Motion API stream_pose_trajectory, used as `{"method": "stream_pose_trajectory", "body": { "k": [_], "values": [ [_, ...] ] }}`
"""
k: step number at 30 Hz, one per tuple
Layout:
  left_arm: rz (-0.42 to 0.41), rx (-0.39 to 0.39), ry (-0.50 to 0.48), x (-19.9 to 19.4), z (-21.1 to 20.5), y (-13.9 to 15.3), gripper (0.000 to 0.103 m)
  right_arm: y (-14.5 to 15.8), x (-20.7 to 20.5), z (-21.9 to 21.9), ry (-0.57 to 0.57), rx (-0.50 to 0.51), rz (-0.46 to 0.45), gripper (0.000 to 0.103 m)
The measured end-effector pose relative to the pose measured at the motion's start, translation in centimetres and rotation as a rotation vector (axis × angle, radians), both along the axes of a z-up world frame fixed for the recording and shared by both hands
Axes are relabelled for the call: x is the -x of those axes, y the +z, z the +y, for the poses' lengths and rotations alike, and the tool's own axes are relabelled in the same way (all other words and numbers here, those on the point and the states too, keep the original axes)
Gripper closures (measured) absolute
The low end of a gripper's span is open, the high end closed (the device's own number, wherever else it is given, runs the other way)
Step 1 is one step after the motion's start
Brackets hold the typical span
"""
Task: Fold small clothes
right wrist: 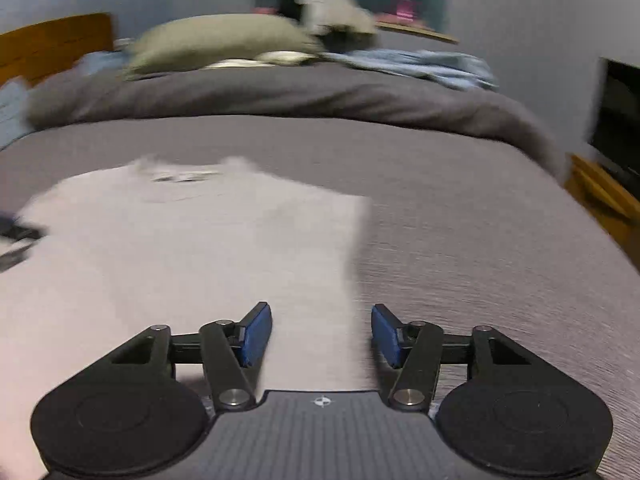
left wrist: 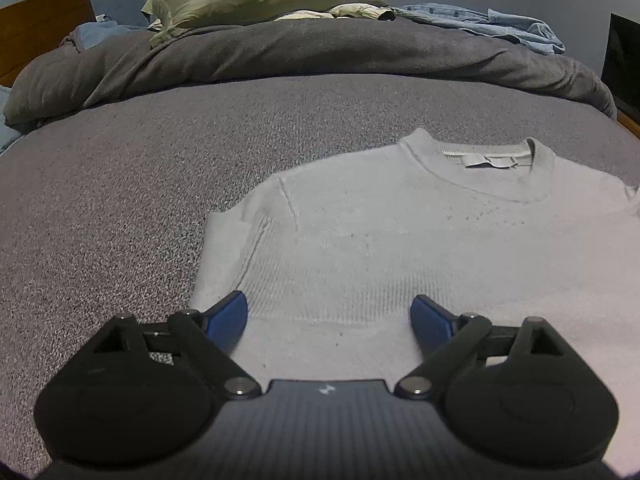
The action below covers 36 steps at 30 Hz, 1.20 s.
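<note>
Sweater (left wrist: pixel 400 240) flat on the bed, collar away from us.
Our left gripper (left wrist: pixel 328 316) gapes over its hem; our right gripper (right wrist: pixel 322 332), fingers apart, straddles its side edge.

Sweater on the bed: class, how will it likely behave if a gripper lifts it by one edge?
The sweater looks like soft knit lying flat, so it would probably droop rather than hold shape. Its sleeve seems already folded in, so that may fall open. The bed cover looks textured, so dragging may bunch it.
</note>
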<state>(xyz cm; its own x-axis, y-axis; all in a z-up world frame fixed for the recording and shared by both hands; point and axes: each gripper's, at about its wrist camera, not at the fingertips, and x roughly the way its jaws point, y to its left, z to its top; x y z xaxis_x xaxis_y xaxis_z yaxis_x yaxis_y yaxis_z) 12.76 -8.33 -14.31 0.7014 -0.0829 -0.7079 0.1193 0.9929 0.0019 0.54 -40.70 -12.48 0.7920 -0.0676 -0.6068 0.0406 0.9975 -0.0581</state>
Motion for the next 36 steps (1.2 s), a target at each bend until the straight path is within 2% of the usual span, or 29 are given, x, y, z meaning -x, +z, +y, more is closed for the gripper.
{"method": "stream_pose_trajectory", "body": {
  "k": [3,5,7,9,11,13,17,19,21,23,26,32,36],
  "values": [
    [0.003,-0.006,-0.005,-0.5,0.0,-0.2,0.01,-0.2,0.4,-1.3,-0.024,-0.049,-0.016,0.044],
    [-0.005,-0.017,-0.003,-0.9,0.0,0.2,0.01,0.1,1.0,-1.2,-0.002,-0.061,-0.035,0.043],
    [-0.075,-0.038,0.03,-0.8,0.1,1.2,0.01,0.6,1.3,-0.4,0.051,-0.06,-0.046,0.04],
    [-0.127,0.003,0.038,-0.6,1.0,2.2,0.01,0.9,1.3,0.3,0.095,-0.048,-0.05,0.04],
    [-0.091,0.027,0.025,-1.2,1.7,2.4,0.01,1.7,1.0,1.0,0.113,-0.03,-0.05,0.04],
    [-0.051,0.014,0.009,-1.6,2.2,2.0,0.016,2.0,0.0,1.4,0.116,-0.011,-0.032,0.04],
    [-0.017,-0.003,-0.049,-1.7,2.7,1.0,0.043,1.5,-1.9,1.1,0.084,-0.019,0.011,0.044],
    [-0.034,-0.017,-0.051,-1.8,2.9,0.9,0.049,1.0,-2.5,0.8,0.08,-0.037,0.035,0.052],
    [-0.038,-0.019,-0.054,-2.2,3.0,0.8,0.051,0.7,-2.9,0.7,0.086,-0.056,0.051,0.059],
    [-0.045,-0.012,-0.078,-2.7,3.1,0.9,0.063,0.7,-3.1,0.5,0.088,-0.066,0.042,0.066],
    [-0.042,-0.015,-0.123,-3.2,3.1,1.1,0.076,0.7,-3.4,0.1,0.096,-0.081,0.035,0.073],
    [-0.01,0.009,-0.183,-3.5,3.8,0.7,0.079,1.2,-4.0,0.1,0.099,-0.079,0.004,0.074],
    [0.021,0.035,-0.189,-4.0,4.2,0.3,0.079,1.4,-5.2,0.7,0.134,-0.04,0.008,0.065]
  ]
}}
